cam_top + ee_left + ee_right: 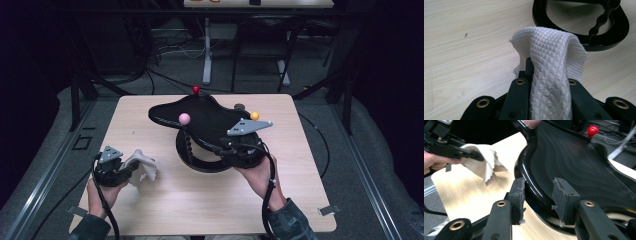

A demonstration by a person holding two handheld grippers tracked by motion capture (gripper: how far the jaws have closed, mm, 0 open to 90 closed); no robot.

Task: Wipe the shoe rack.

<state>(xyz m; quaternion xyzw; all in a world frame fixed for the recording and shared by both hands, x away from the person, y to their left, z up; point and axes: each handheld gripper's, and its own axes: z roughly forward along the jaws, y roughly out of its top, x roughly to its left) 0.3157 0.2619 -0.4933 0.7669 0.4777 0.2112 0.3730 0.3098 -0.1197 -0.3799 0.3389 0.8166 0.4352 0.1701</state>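
Note:
A glossy black curved panel [210,117] rests over a black ring base [200,165] in the middle of the wooden table [165,210]. Near it are a pink ball [184,118], a red ball [196,90] and an orange ball [254,116]. My right gripper [227,147] is at the panel's near edge. In the right gripper view the gripper [540,195] is shut on the panel's rim [536,187], one worn pad on each side. My left gripper [134,167] is shut on a white textured cloth [142,165] [549,50], which drapes over its jaws above the table at the left.
A beaded black stem [602,21] runs across the ring base [614,37]. Bare wood lies along the table's front and left. Beyond the far edge are grey floor, cables, dark frame legs [75,100] and a white table leg [207,50].

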